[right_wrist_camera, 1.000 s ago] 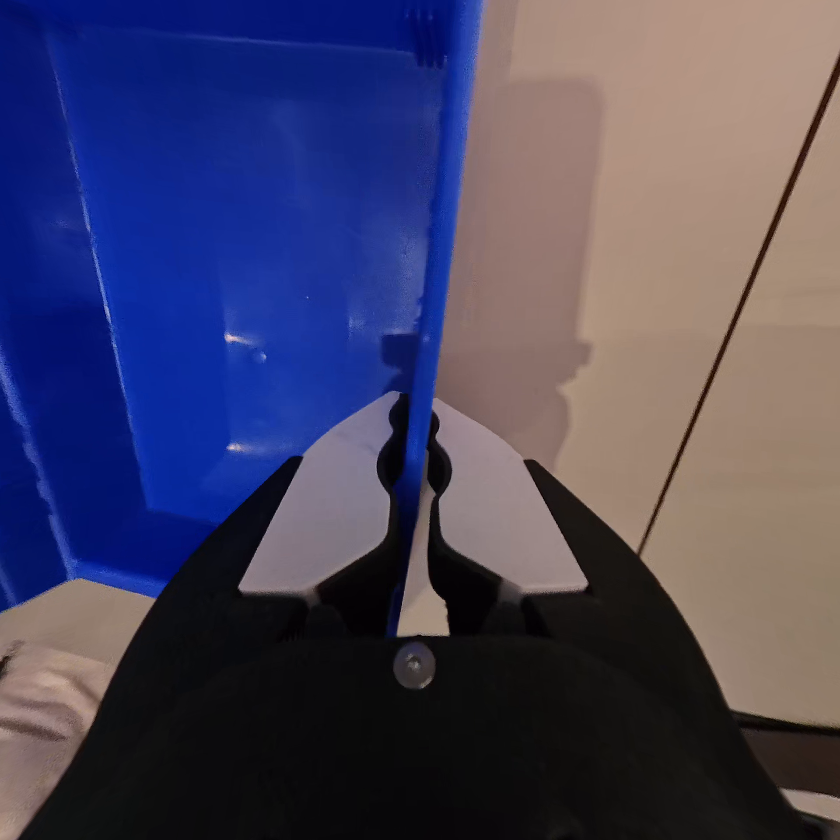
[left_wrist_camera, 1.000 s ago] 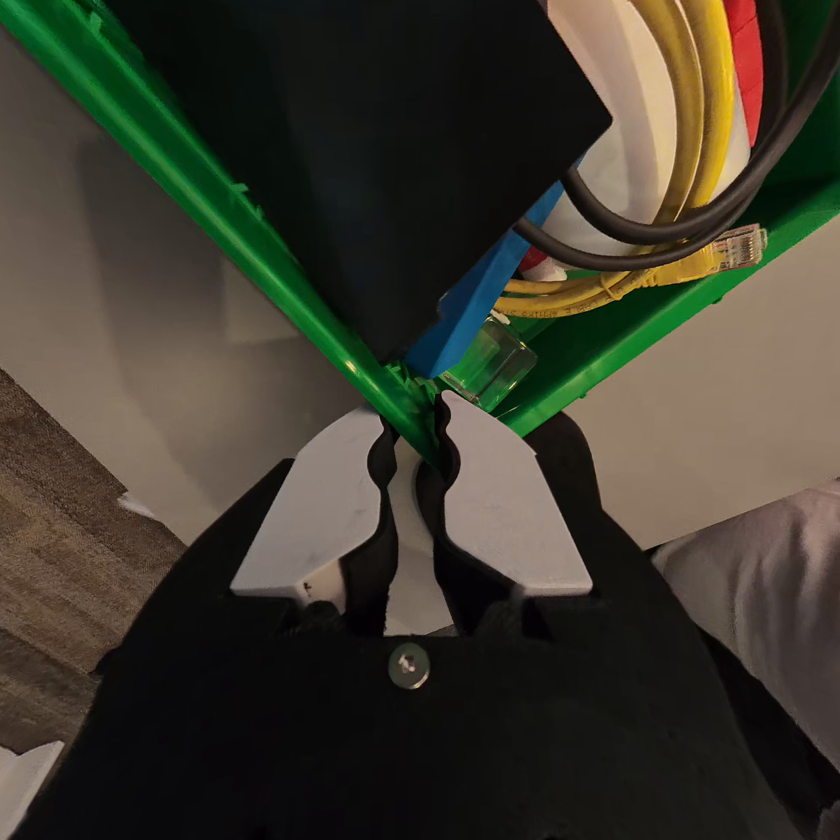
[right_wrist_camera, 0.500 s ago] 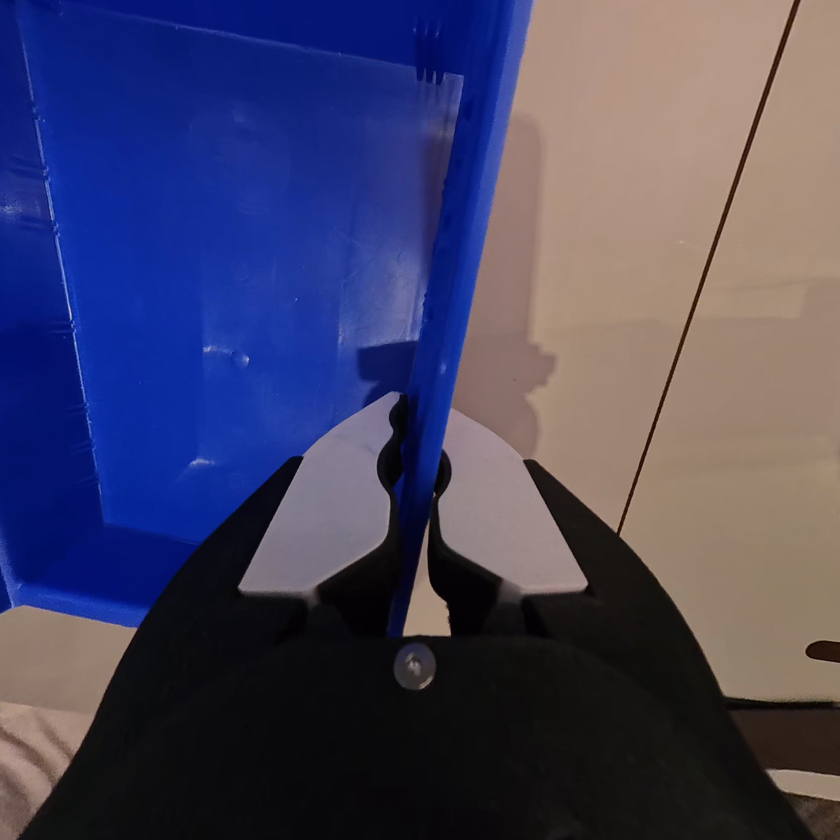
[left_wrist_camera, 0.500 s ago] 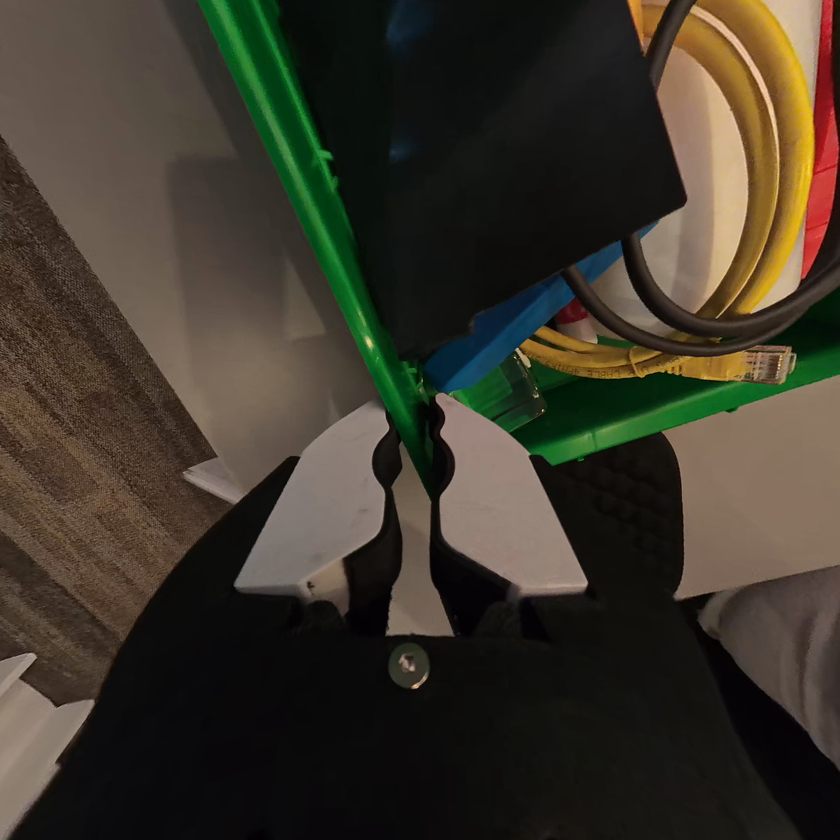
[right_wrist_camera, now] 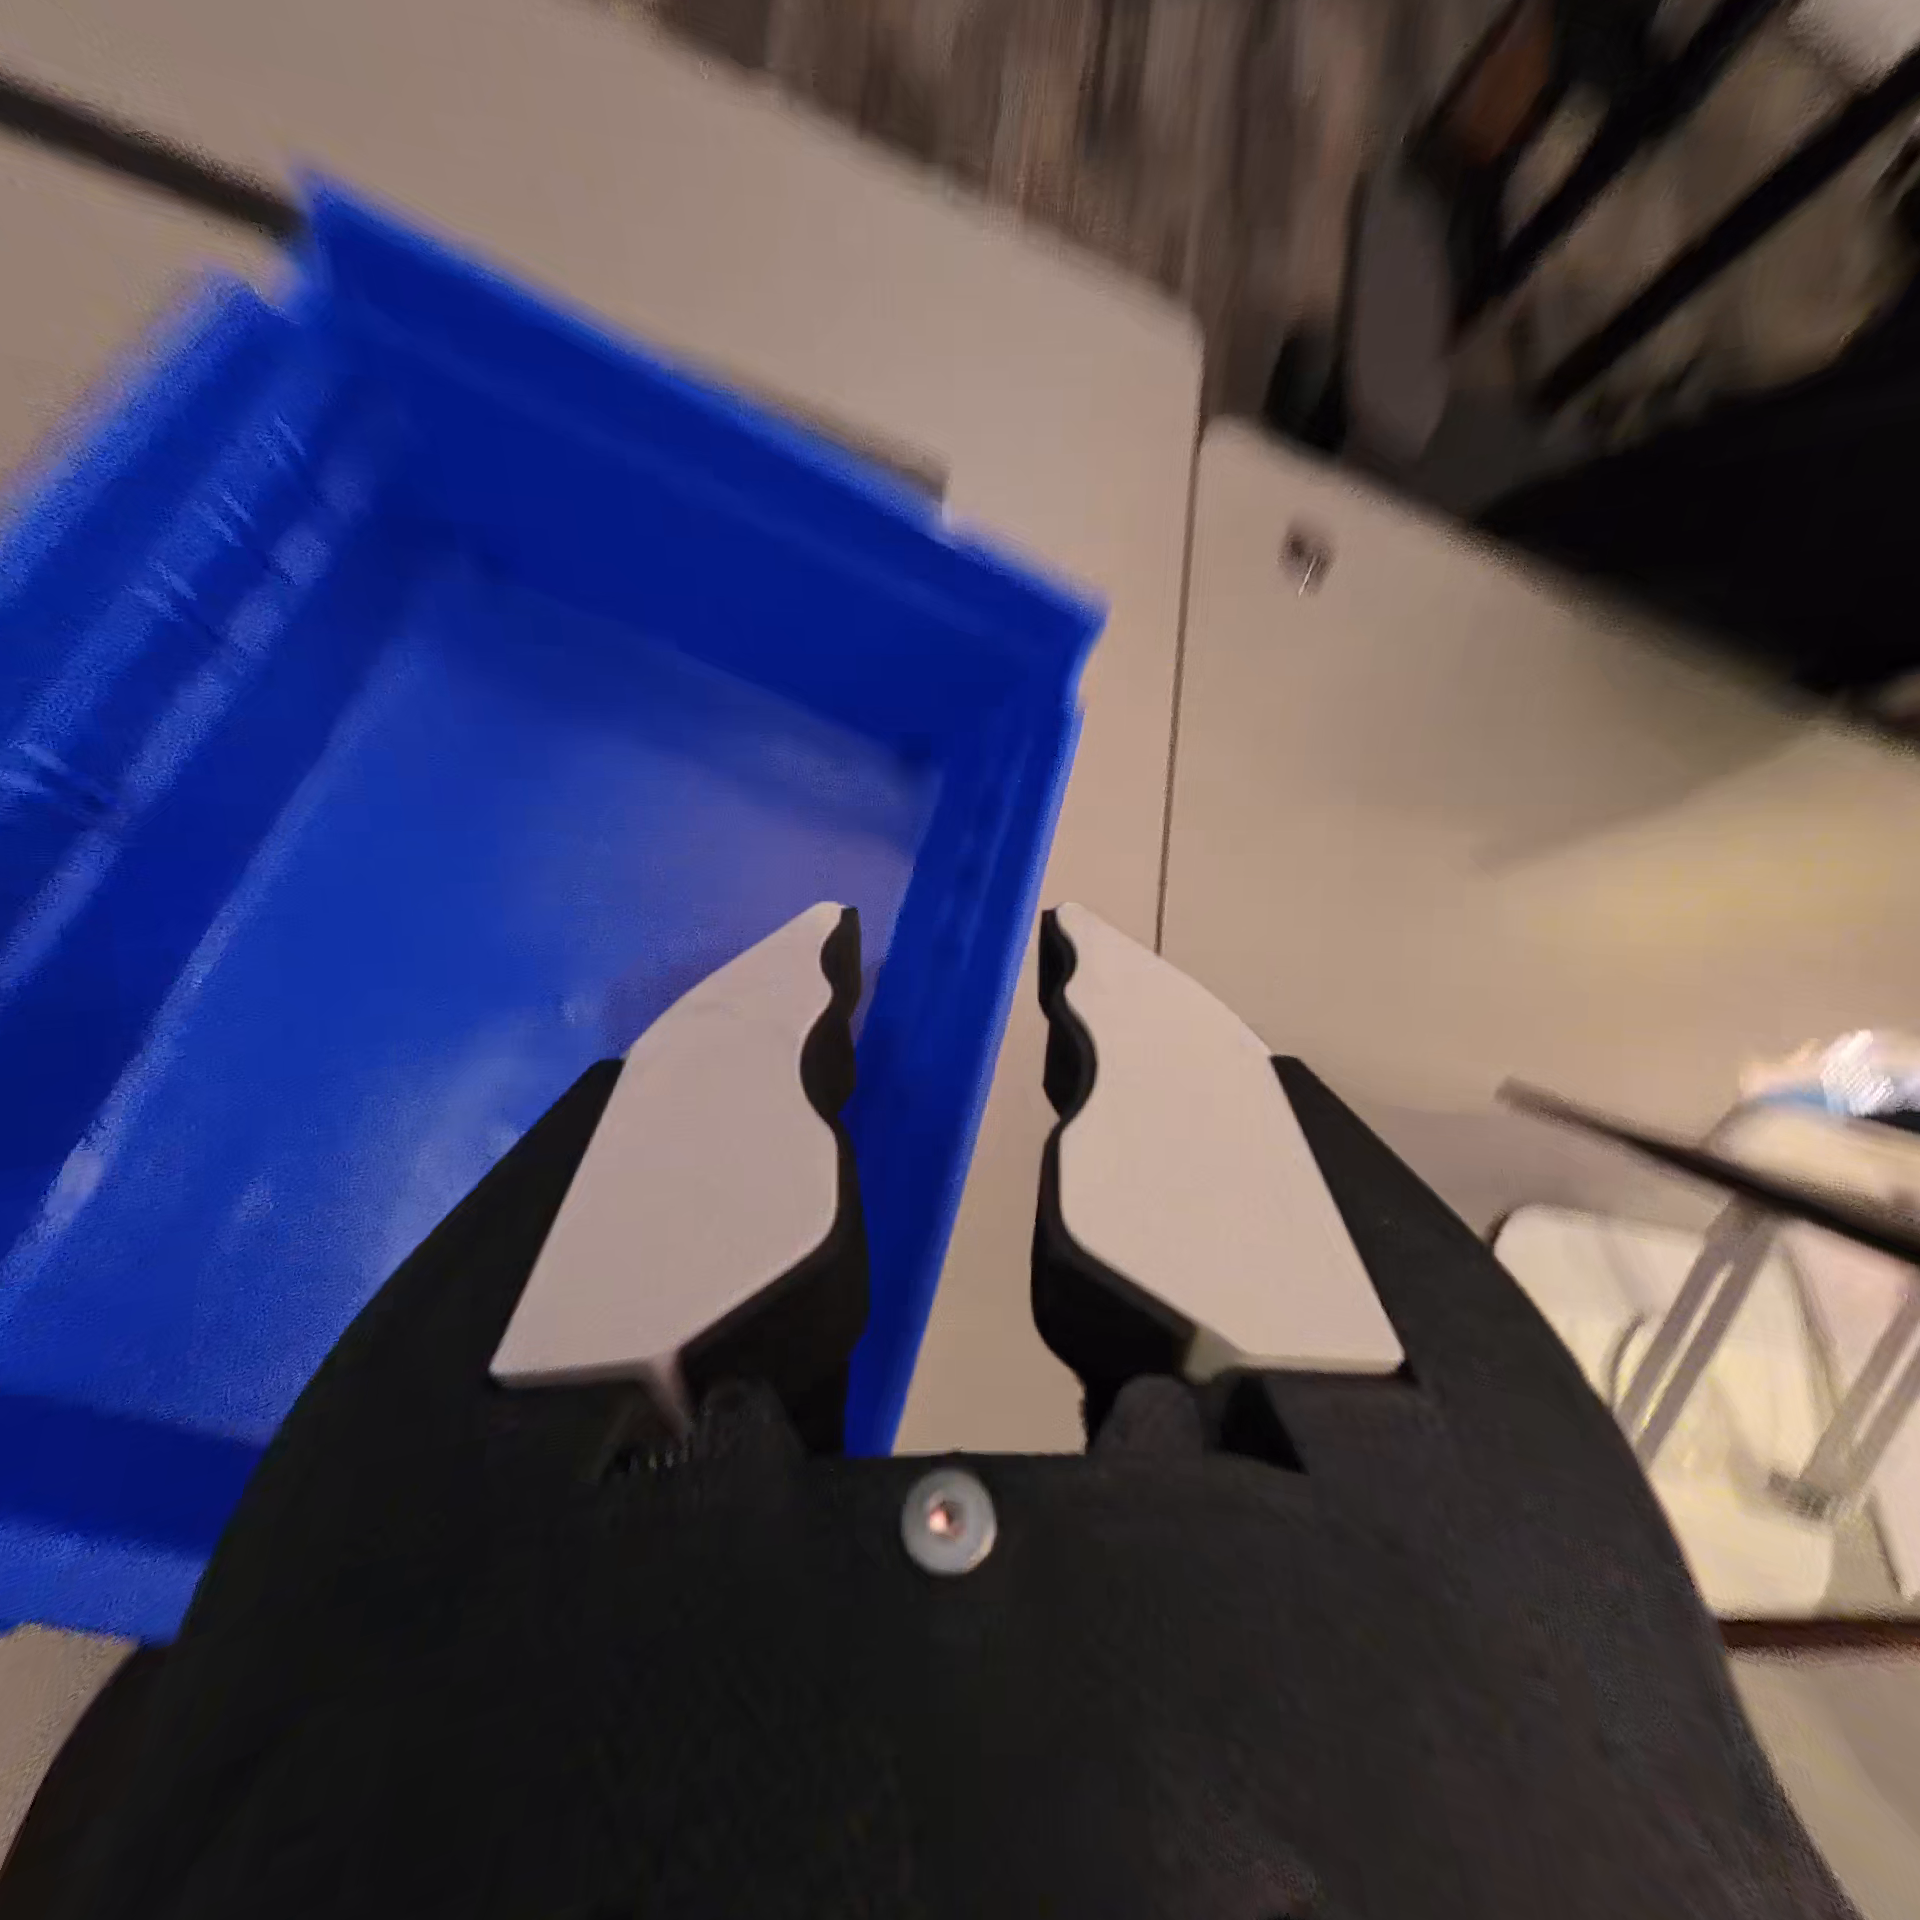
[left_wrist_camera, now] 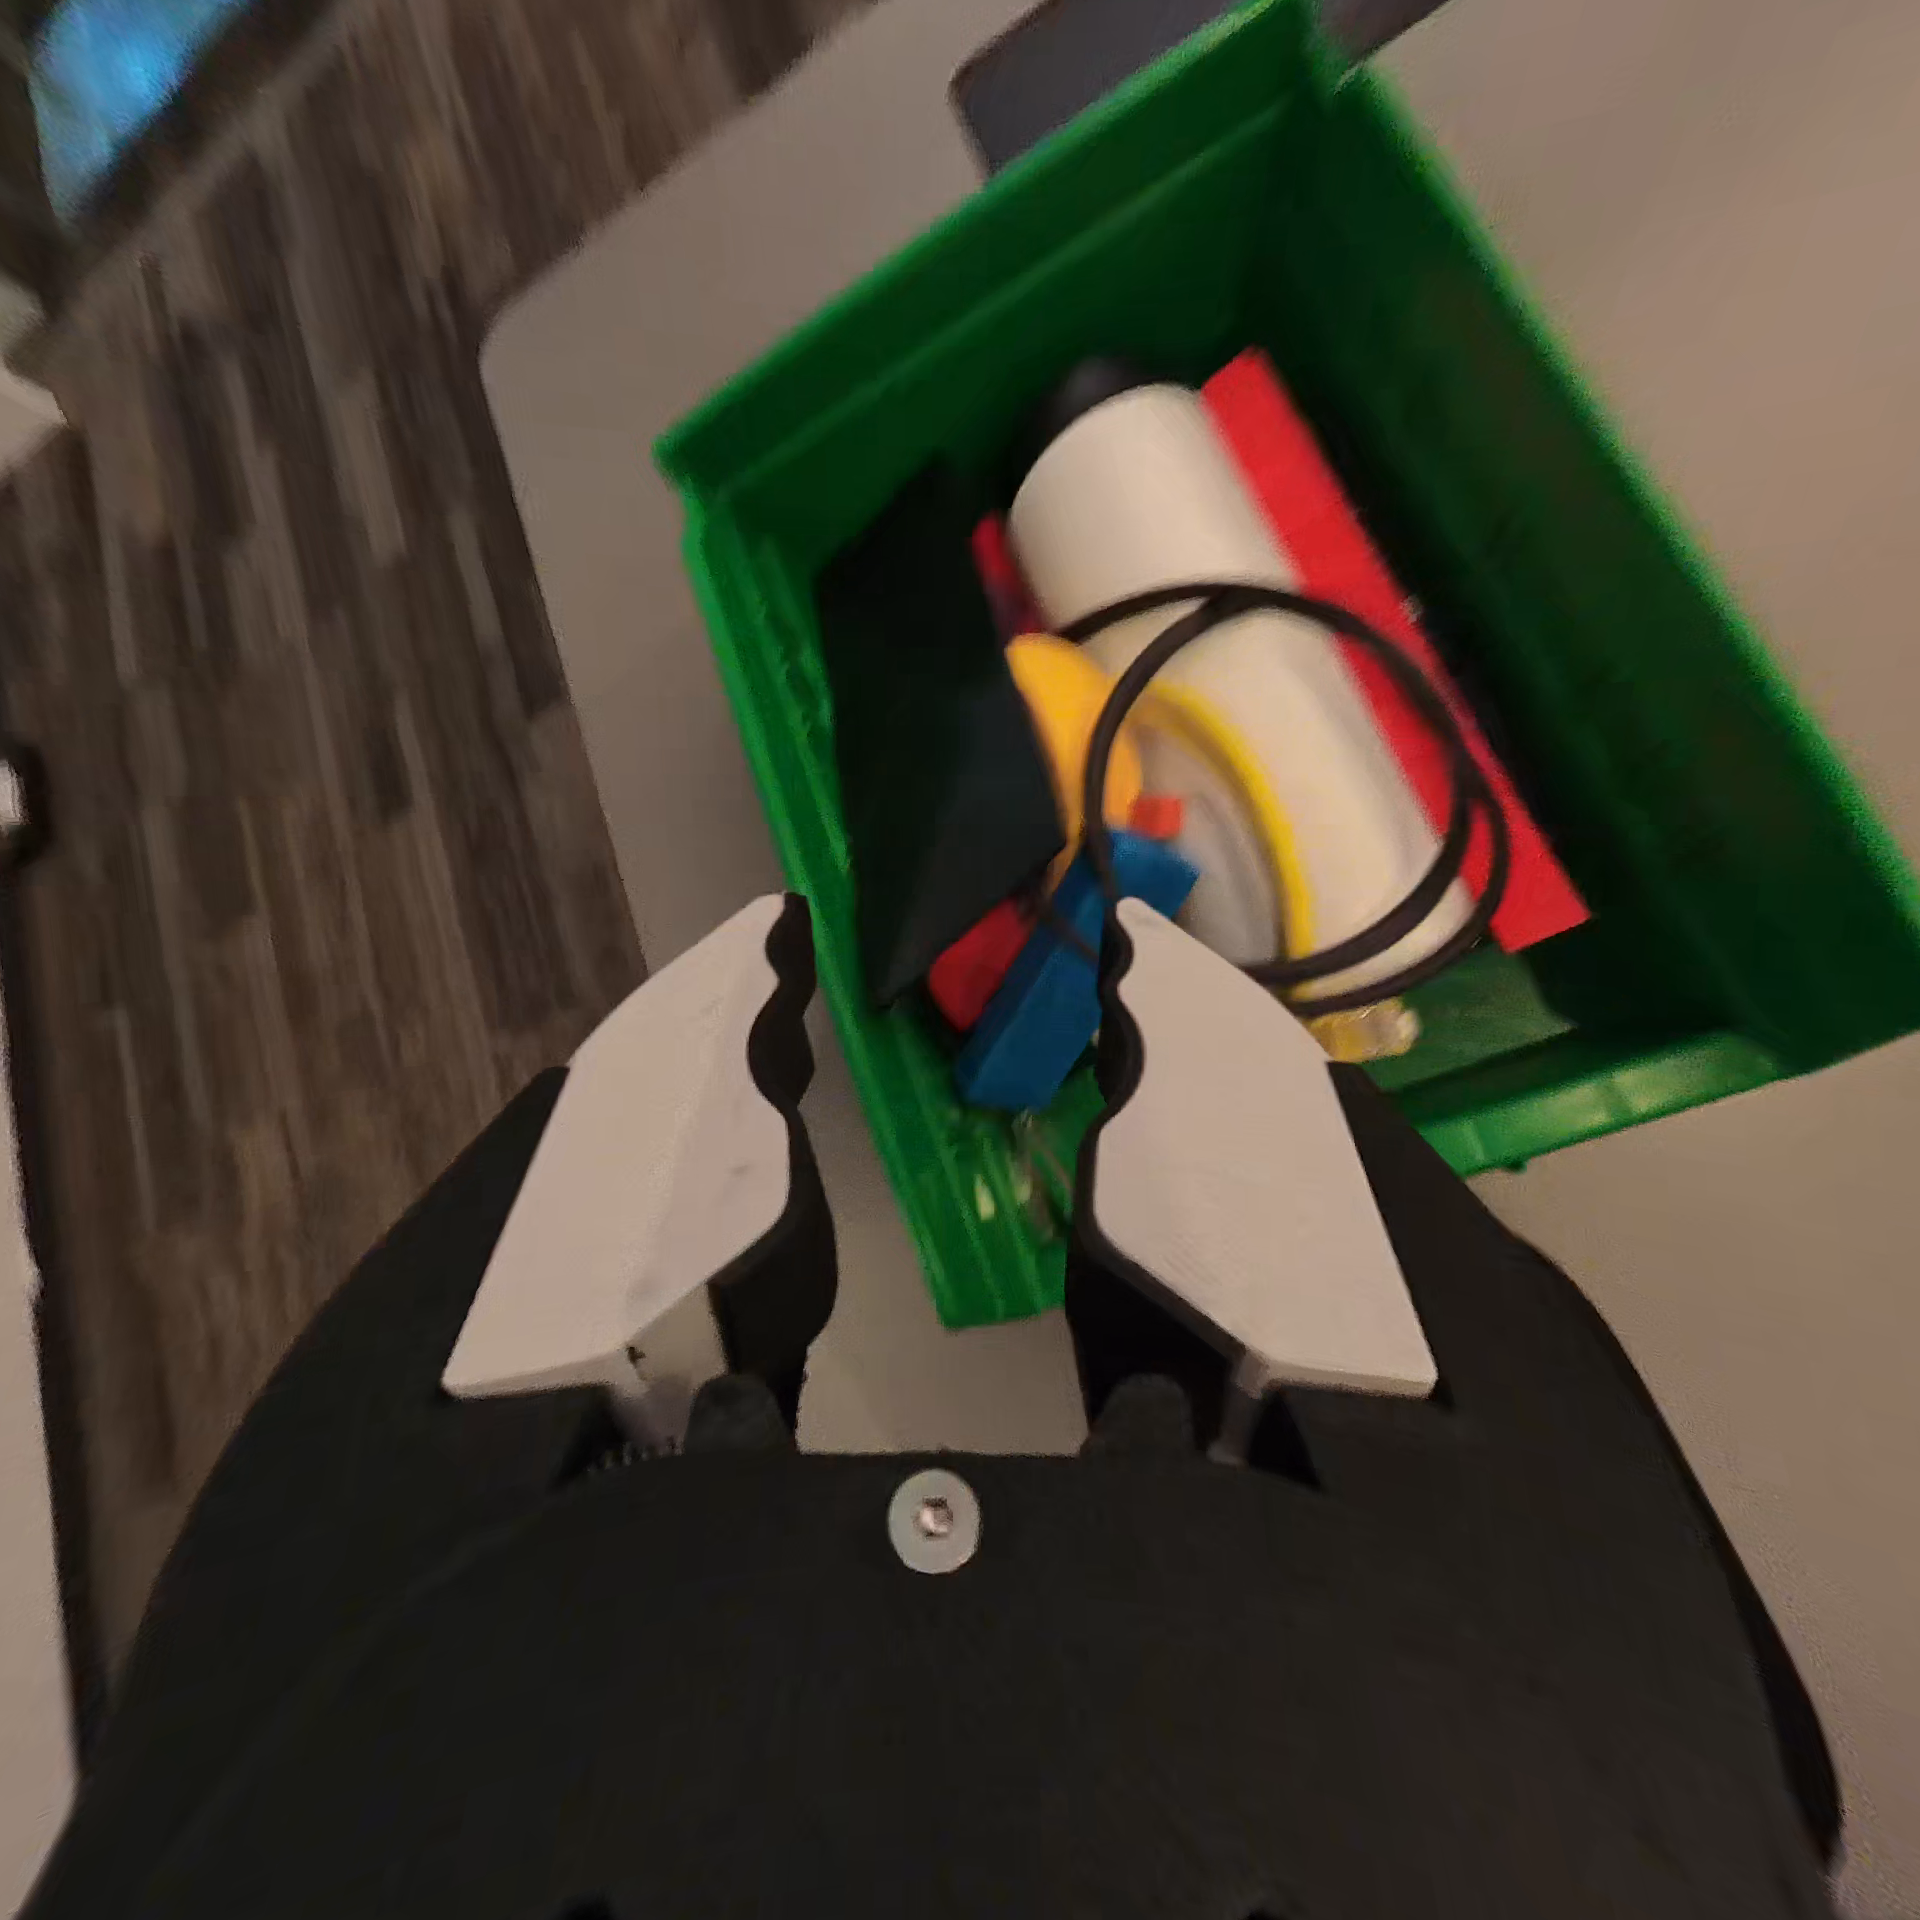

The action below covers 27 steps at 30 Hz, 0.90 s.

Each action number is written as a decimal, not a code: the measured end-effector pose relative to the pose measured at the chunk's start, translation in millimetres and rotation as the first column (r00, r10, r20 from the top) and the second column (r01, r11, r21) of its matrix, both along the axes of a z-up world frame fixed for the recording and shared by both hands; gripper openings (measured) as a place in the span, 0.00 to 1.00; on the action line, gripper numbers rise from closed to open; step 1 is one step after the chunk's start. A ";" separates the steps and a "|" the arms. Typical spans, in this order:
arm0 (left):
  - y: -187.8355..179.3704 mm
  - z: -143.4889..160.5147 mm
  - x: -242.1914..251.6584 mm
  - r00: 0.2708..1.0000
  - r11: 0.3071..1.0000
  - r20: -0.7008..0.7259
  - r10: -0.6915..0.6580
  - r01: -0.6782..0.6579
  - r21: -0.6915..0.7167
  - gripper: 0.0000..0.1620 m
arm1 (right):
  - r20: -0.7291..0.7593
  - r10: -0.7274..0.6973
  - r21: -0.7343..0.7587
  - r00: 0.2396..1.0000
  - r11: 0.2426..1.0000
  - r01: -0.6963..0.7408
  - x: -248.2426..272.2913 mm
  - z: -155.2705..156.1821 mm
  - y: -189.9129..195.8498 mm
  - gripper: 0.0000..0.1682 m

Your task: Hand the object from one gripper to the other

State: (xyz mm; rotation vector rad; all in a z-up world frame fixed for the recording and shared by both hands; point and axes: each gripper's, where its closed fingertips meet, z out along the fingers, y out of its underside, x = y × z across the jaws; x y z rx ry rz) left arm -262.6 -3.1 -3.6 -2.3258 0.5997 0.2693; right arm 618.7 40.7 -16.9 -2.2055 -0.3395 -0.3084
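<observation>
In the left wrist view my left gripper (left_wrist_camera: 951, 920) is open, its jaws astride the near left corner of a green bin (left_wrist_camera: 1621, 644) on the pale table. The bin holds a white cylinder (left_wrist_camera: 1195, 603), a red flat piece (left_wrist_camera: 1392, 686), a black slab (left_wrist_camera: 914, 748), a blue block (left_wrist_camera: 1049, 997), a yellow cable (left_wrist_camera: 1262, 800) and a black cable loop (left_wrist_camera: 1455, 790). In the right wrist view my right gripper (right_wrist_camera: 948, 914) is open astride the right wall of an empty blue bin (right_wrist_camera: 416, 831). Both views are motion-blurred.
The bins rest on pale table tops (right_wrist_camera: 1455, 779) with a seam between them. Dark wood-pattern floor (left_wrist_camera: 260, 727) lies left of the table edge. Metal chair or table legs (right_wrist_camera: 1766, 1351) stand at the right of the right wrist view. Tip to tip, the grippers are about 90 cm apart.
Both grippers have opened and let go of the bin walls they were clamped on. Both have drawn back and up, so each bin now shows whole from above.
</observation>
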 end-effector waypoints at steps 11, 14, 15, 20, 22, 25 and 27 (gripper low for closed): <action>29.5 -56.3 -1.6 0.926 0.995 -0.371 -0.069 0.037 -0.094 0.22 | 0.259 0.194 0.506 0.946 0.807 -0.304 -120.8 127.5 -52.7 0.21; 33.7 -59.8 -5.5 0.903 0.995 -0.421 -0.091 0.062 -0.082 0.06 | 0.306 0.184 0.523 0.934 0.787 -0.327 -131.6 132.9 -62.0 0.22; 34.6 -57.6 -6.7 0.890 0.995 -0.445 -0.097 0.070 -0.077 0.04 | 0.304 0.189 0.529 0.934 0.782 -0.330 -135.0 133.1 -63.0 0.23; 34.8 -14.0 -9.9 0.893 0.999 -0.449 -0.041 0.034 -0.024 0.01 | 0.268 0.268 0.519 0.926 0.769 -0.373 -157.2 127.8 -64.7 0.26; 33.6 18.7 -6.1 0.923 0.999 -0.385 0.013 0.001 0.035 0.01 | 0.235 0.319 0.521 0.918 0.756 -0.396 -171.1 127.0 -65.8 0.25; 25.9 80.4 20.6 0.970 0.979 -0.242 0.036 0.014 0.202 0.01 | 0.103 0.464 0.575 0.880 0.694 -0.434 -212.4 131.7 -73.9 0.24; 12.2 121.7 62.5 0.997 0.938 -0.054 -0.047 0.063 0.340 0.01 | -0.025 0.645 0.652 0.764 0.590 -0.476 -263.2 144.7 -94.3 0.22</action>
